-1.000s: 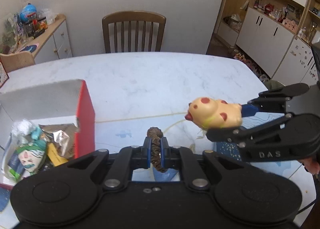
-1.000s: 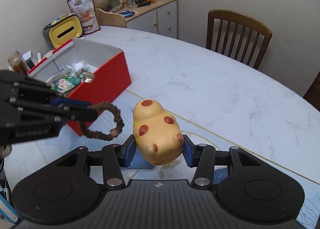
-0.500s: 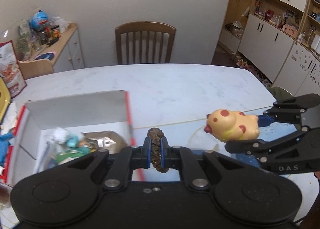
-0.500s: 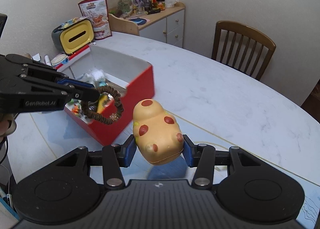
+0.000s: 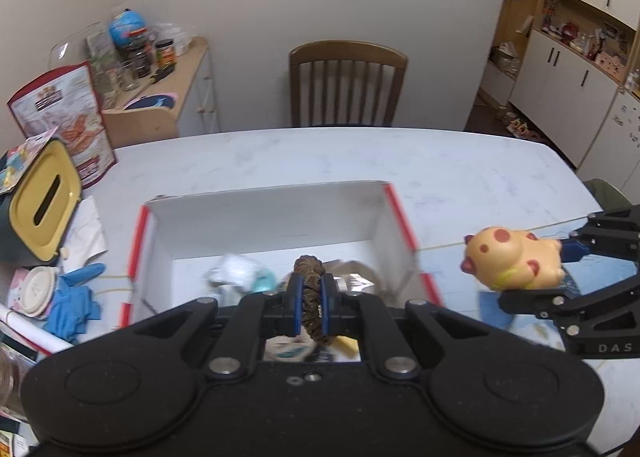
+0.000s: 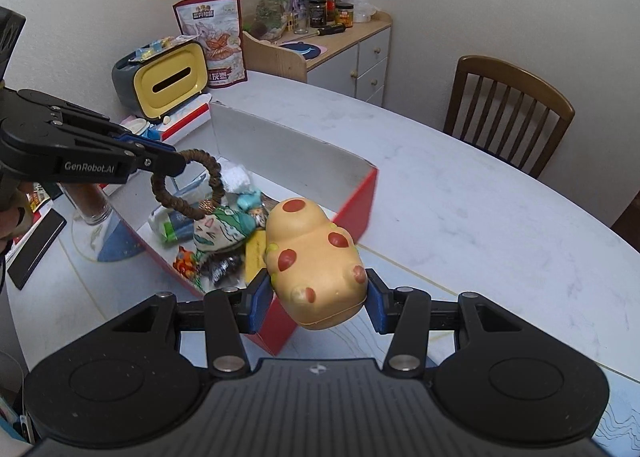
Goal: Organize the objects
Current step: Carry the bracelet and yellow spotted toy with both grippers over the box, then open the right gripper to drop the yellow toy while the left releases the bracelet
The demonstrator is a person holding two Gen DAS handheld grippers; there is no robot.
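Our left gripper [image 5: 309, 300] pinches a bracelet [image 6: 187, 184] above the box [image 5: 394, 213], which sits below its jaws, while our right gripper [image 6: 315, 296], just right of the box, clamps a spotted toy [image 6: 316, 269].

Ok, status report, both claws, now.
Left claw shut on bead bracelet, over red box. Right claw shut on spotted toy, beside box. Nothing blocking.
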